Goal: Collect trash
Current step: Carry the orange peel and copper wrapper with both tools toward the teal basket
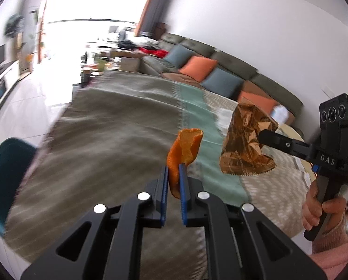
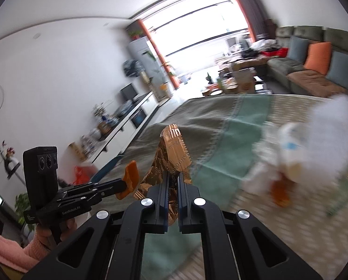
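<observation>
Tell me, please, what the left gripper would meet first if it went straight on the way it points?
Probably the tablecloth: the left gripper, shut on an orange peel, points down over it with nothing nearer, though blur leaves depth uncertain.

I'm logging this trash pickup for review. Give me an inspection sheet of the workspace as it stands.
Surface: table under a grey and teal cloth.
Job's things: orange peel and crumpled bronze foil wrapper, both held above the table.
Clutter: blurred white items at the right of the table.
Grippers: left gripper shut on the peel; right gripper shut on the wrapper.
Cables: nothing seen.
Surroundings: sofa with cushions, bright window, white cabinets.
</observation>
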A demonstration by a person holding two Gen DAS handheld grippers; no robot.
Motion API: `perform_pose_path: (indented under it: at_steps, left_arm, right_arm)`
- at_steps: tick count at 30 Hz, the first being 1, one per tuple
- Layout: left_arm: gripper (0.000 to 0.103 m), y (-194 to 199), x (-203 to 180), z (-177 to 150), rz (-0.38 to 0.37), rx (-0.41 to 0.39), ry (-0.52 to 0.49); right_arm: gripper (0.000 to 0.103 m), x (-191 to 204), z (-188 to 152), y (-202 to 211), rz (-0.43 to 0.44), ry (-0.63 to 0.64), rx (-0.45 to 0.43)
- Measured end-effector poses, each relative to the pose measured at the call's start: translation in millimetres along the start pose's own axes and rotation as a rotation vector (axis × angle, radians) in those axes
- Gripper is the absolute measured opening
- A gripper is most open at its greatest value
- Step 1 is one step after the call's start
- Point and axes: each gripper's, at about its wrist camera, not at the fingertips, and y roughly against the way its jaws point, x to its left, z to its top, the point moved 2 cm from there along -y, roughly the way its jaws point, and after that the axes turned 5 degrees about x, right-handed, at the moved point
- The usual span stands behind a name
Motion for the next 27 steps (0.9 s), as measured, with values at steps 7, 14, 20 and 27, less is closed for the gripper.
perform_pose_path:
  at_steps: [7, 14, 20, 27]
  left_arm:
    - [0.010, 35, 59, 2, 0.113, -0.067, 0.118]
    - [0.010, 68, 114, -3, 0.232, -0.117, 0.222]
    - [0.010, 83, 148, -7, 0.300, -0.133, 0.284]
    - [0.010, 87, 179, -14, 0.360, -0.131, 0.343]
  right_arm:
    - [0.006, 48, 22, -57, 0.101, 0.092, 0.068]
    - [0.006, 91, 36, -105, 0.169, 0.166, 0.134]
    - [0.006, 115, 39, -136, 0.199, 0.206, 0.182]
    - [0.006, 139, 40, -166, 0.207, 0.225, 0.225]
